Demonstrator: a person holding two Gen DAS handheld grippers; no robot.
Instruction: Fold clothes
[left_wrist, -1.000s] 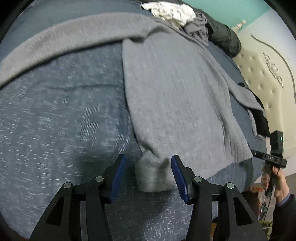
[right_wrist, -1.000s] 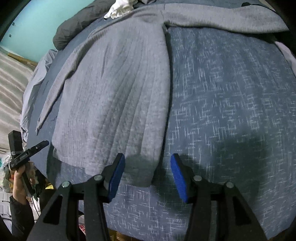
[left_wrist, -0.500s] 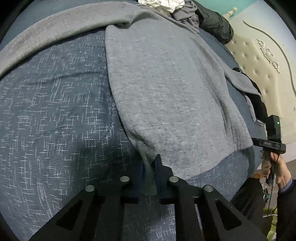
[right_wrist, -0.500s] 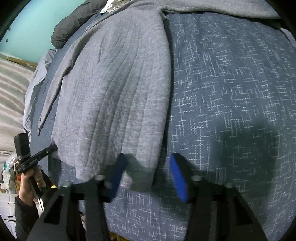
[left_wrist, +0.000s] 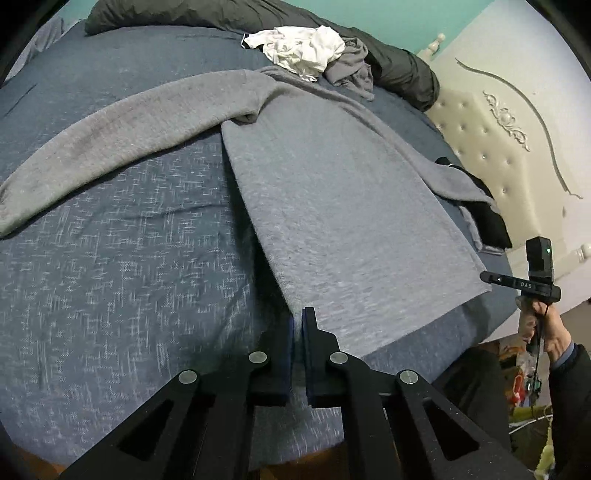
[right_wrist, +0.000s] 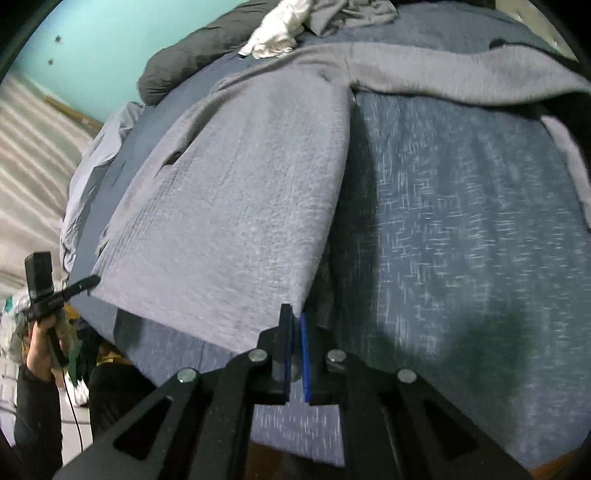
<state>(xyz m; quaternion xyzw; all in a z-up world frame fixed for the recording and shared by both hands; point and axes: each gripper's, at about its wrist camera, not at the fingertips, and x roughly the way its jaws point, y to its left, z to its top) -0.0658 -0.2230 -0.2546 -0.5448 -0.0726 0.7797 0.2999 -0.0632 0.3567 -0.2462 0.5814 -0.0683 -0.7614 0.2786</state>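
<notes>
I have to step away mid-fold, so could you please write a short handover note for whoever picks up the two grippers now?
Left gripper: shut on the near left hem corner of the grey sweater.
Right gripper: shut on the near right hem corner, seen in the right wrist view.
The sweater lies face down or up (cannot tell) on the blue bedspread, both sleeves spread out sideways, hem lifted slightly.
Done: both corners gripped. Left: the whole fold, sleeves included.
A pile of other clothes waits at the far side.

Bed (left_wrist: 110, 280) in blue cover, grey sweater (left_wrist: 332, 206), white garment (left_wrist: 299, 48), perhaps dark duvet (left_wrist: 402, 70)
</notes>
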